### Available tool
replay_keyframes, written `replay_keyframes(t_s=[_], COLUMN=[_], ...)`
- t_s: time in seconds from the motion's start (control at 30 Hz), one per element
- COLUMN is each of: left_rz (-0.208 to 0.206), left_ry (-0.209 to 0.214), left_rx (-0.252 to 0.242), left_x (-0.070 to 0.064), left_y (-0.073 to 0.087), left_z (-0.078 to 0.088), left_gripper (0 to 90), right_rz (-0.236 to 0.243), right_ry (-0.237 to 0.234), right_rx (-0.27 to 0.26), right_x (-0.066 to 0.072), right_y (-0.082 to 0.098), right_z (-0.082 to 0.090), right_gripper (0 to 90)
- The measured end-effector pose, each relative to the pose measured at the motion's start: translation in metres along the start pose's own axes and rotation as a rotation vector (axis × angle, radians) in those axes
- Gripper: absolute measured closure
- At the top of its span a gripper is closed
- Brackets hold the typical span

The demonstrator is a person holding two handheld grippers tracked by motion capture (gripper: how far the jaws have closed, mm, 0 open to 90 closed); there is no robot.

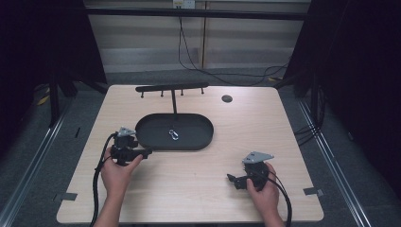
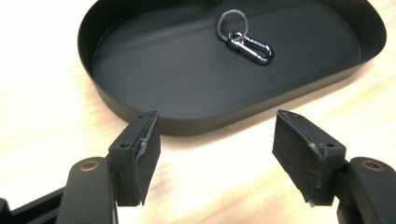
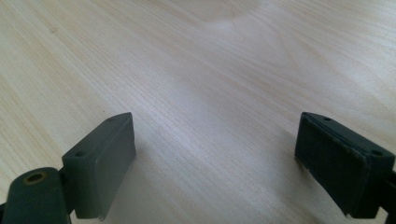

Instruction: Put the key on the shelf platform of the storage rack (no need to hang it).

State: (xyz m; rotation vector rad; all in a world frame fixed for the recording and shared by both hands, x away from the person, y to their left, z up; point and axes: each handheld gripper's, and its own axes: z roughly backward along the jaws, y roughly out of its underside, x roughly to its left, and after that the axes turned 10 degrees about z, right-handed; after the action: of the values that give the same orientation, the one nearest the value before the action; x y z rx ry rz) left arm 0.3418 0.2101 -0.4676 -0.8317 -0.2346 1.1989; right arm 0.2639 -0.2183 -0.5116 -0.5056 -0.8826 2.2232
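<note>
- Black left tool sits at the left end of the oval tray, tips just beside the rim; jaws spread wide, nothing between them.
- Left tool view: tool looks over the near tray wall into the tray; bare tabletop between the pads.
- Metal carabiner clip with its key ring lies flat on the tray floor, ahead of the left tool and a bit right of its centre line, past the wall.
- Clip's long axis runs diagonally across the tool's line of sight, ring end farther away.
- High view: clip near tray middle, left tool clearly nearer than the right.
- Right tool well apart, low over bare tabletop, jaws released and empty.
- Judgement: reach goes to the left hand, up over the rim then down.
</note>
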Motion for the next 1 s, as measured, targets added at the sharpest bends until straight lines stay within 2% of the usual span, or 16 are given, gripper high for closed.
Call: replay_keyframes(t_s=[0.3,0.57,0.73,0.77,0.83,1.0], left_rz=[0.017,0.012,0.016,0.02,0.003,-0.016], left_ry=[-0.006,-0.01,-0.012,-0.022,-0.024,-0.029], left_rx=[-0.004,0.041,0.049,0.046,0.069,0.078], left_x=[0.008,0.012,0.015,0.015,0.016,0.014], left_y=[0.016,0.032,0.04,0.041,0.042,0.043], left_z=[0.005,0.005,0.005,0.005,0.006,0.007], left_gripper=[32.0,31.0,30.3,30.2,29.3,28.3], right_rz=[0.0,0.0,0.0,0.0,0.0,0.0], right_ry=[0.0,0.0,0.0,0.0,0.0,0.0], right_rx=[0.0,0.0,0.0,0.0,0.0,0.0], right_x=[0.0,0.0,0.0,0.0,0.0,0.0], right_y=[0.0,0.0,0.0,0.0,0.0,0.0], right_z=[0.0,0.0,0.0,0.0,0.0,0.0], right_gripper=[11.6,11.6,11.6,11.6,11.6,11.6])
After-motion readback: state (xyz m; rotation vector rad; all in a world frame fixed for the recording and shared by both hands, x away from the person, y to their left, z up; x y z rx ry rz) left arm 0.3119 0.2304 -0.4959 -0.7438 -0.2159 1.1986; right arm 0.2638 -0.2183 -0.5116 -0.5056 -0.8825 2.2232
